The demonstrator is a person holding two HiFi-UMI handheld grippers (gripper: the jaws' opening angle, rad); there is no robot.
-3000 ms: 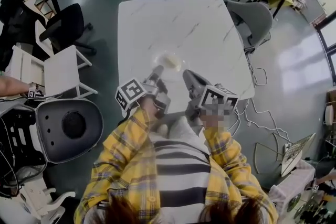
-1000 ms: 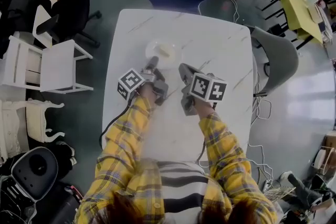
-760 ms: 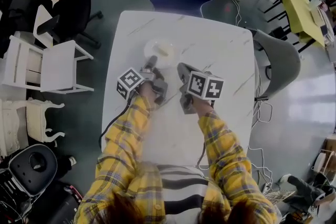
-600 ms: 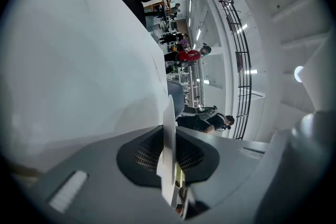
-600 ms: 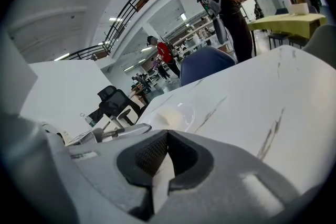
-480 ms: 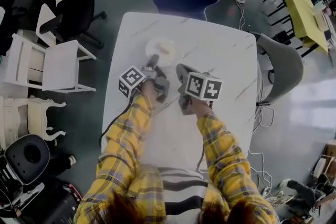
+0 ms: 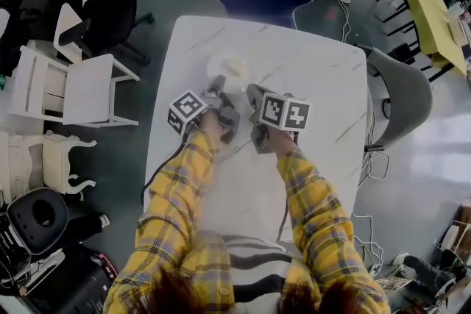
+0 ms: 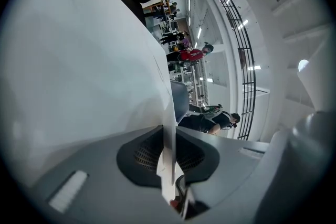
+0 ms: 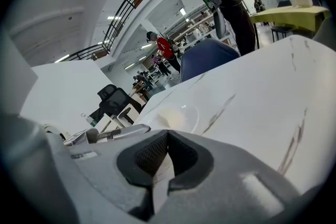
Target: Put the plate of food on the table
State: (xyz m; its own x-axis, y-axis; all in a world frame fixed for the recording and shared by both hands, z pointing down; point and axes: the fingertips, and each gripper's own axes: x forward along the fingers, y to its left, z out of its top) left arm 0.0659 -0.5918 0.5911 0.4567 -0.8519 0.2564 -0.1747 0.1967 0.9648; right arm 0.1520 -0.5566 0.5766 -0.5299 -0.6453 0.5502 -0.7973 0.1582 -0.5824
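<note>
While both arms in yellow plaid sleeves point(image 7: 176, 187) are stretched fwd side by side over white table point(image 7: 309, 70), plate point(image 7: 229, 70) w/ pale food sits on its far-left part. Near rim is clamped by left gripper point(image 7: 217, 90), rolled sideways. Right gripper point(image 7: 253, 93), jaws closed & empty, is held near plate, tilted down.

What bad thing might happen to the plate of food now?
1. The left tool pinches only the thin near rim of the plate. A one-sided grip like that may let the plate tilt, and the pale food might slide off.
2. If that tool pulls back before letting go, it would likely drag the plate across the table.
3. The right tool, shut and empty, sits close beside the plate and might bump it.
</note>
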